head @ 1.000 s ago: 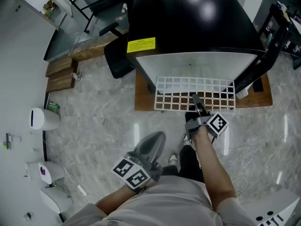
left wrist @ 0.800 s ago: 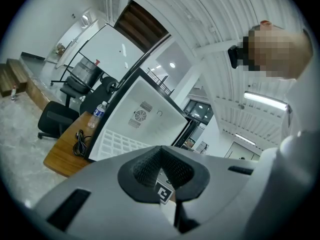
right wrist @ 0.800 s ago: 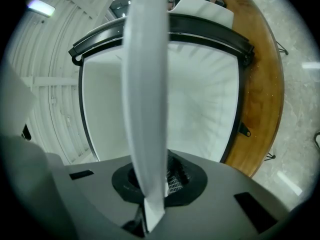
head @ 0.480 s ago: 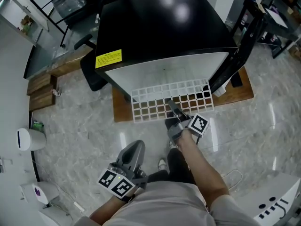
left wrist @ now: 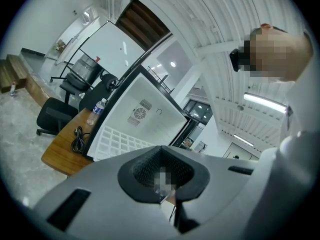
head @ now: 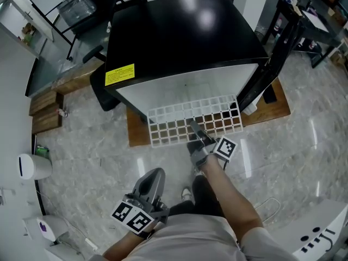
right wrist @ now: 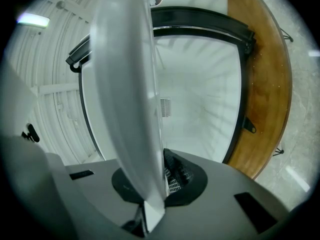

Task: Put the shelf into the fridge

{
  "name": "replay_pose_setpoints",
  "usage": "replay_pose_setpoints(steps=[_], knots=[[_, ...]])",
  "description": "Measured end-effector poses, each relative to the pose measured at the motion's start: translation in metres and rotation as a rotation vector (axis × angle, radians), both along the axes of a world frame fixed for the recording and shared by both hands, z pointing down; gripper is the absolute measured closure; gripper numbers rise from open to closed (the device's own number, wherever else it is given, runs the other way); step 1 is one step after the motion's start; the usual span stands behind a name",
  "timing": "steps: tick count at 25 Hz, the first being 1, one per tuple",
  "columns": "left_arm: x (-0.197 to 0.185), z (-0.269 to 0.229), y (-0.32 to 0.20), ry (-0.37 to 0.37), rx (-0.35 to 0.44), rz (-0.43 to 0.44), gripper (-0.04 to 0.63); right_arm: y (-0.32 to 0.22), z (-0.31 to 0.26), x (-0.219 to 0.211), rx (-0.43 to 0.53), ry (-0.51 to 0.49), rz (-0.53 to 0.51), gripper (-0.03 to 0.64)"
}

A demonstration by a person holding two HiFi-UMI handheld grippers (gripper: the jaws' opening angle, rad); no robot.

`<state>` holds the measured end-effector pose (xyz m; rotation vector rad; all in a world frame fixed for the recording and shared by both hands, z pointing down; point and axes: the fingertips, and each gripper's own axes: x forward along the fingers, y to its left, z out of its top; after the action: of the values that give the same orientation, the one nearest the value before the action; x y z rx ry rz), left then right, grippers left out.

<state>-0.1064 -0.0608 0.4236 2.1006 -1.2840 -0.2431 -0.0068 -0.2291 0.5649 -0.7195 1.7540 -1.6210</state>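
A white wire-grid shelf (head: 196, 121) is held level in front of the open black fridge (head: 179, 42), its far edge at the fridge's white inside (head: 185, 88). My right gripper (head: 197, 132) is shut on the shelf's near edge. In the right gripper view the shelf (right wrist: 127, 84) runs edge-on between the jaws toward the fridge's white cavity (right wrist: 200, 94). My left gripper (head: 150, 184) hangs low by the person's body, shut and with nothing in it. In the left gripper view the fridge (left wrist: 145, 116) and the shelf (left wrist: 120, 141) show ahead.
The fridge stands on a wooden platform (head: 269, 107) over a marble floor. Its open door (head: 272, 64) stands at the right. A black office chair (head: 100, 80) and wooden steps (head: 46, 110) are at the left. White units (head: 315, 238) sit at the lower right.
The view has shifted, so the fridge and shelf now sit further left in the frame. The right gripper keeps its hold on the shelf at the fridge's opening. The left gripper stays low.
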Motion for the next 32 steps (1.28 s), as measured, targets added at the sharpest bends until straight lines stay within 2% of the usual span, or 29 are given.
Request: replay_pose_setpoints(steps=[8, 18, 23, 32], knots=[[0.004, 0.0, 0.001, 0.0, 0.001, 0.008, 0.589, 0.002, 0.005, 0.0, 0.023, -0.008, -0.015, 0.572], [0.007, 0.003, 0.003, 0.012, -0.003, 0.01, 0.589, 0.003, -0.001, 0.0, -0.026, 0.024, -0.016, 0.572], [0.009, 0.005, 0.003, 0.019, -0.008, 0.016, 0.589, 0.004, -0.007, 0.002, -0.005, 0.047, -0.043, 0.572], [0.012, 0.006, 0.003, 0.025, -0.011, 0.02, 0.589, 0.008, -0.005, -0.006, -0.005, 0.002, -0.065, 0.572]])
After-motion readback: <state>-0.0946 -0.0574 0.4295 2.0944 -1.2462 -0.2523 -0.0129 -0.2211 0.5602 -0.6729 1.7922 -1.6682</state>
